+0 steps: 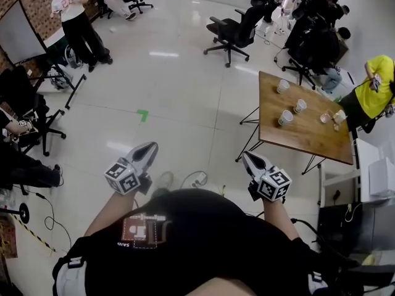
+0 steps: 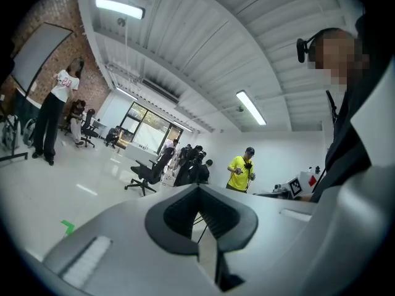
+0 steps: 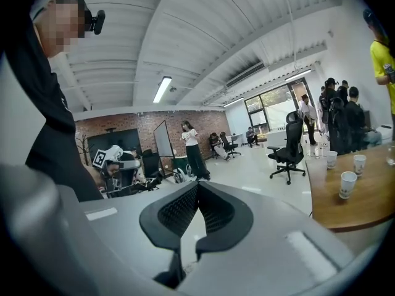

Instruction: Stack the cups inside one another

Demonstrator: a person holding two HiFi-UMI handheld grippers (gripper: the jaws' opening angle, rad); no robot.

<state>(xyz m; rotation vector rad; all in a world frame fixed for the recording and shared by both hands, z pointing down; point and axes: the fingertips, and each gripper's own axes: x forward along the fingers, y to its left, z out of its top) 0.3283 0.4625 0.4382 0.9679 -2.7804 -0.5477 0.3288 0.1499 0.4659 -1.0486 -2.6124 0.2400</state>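
Stacking not yet starting. At least three white cups (image 1: 285, 118) sitting separately, unnested, on wooden bench (image 1: 308, 143). Left claw (image 1: 150, 148) and right claw (image 1: 249, 159) hovering pinched together, empty, well apart from bench. All nesting remaining.

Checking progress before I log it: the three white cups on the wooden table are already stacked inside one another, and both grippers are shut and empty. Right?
No. The three white cups stand apart on the wooden table, none nested, as the head view shows. The left gripper and right gripper are indeed shut and empty.
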